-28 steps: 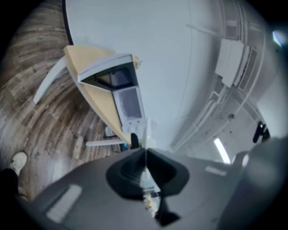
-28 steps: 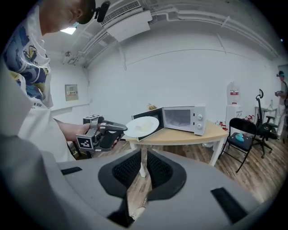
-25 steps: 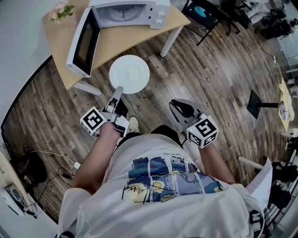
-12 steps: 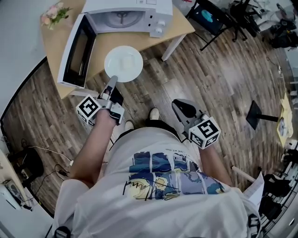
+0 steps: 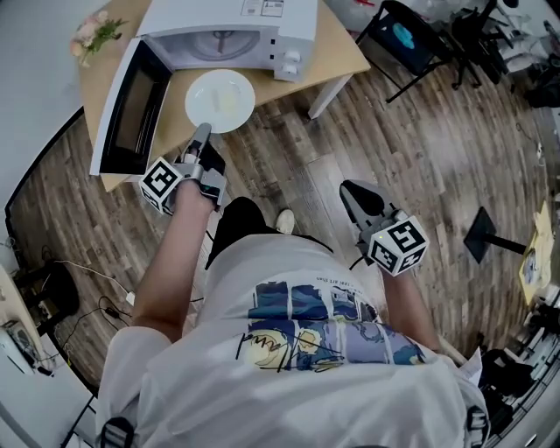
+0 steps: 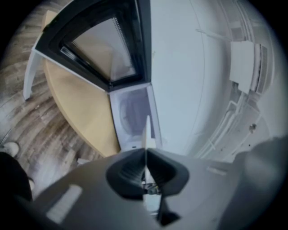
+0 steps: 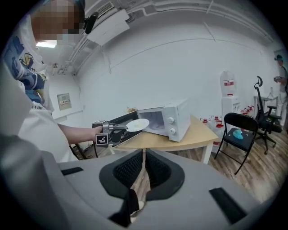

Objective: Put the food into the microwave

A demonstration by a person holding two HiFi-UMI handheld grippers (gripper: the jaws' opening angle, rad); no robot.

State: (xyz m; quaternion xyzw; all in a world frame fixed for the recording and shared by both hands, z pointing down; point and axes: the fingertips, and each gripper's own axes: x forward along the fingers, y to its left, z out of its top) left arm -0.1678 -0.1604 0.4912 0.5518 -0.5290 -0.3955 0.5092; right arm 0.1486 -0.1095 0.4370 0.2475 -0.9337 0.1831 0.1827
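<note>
The left gripper (image 5: 201, 133) pinches the near rim of the white plate (image 5: 217, 107) of pale food (image 5: 227, 97), held level just before the open microwave (image 5: 229, 19); the right gripper (image 5: 354, 192), jaws closed on nothing, hangs well away from the microwave.

I count one microwave (image 5: 236, 17), one plate (image 5: 220, 101), one worktop (image 5: 337, 48), one black chair (image 7: 240, 120), and two tongs: left tongs (image 5: 202, 131), right tongs (image 5: 348, 186).
</note>
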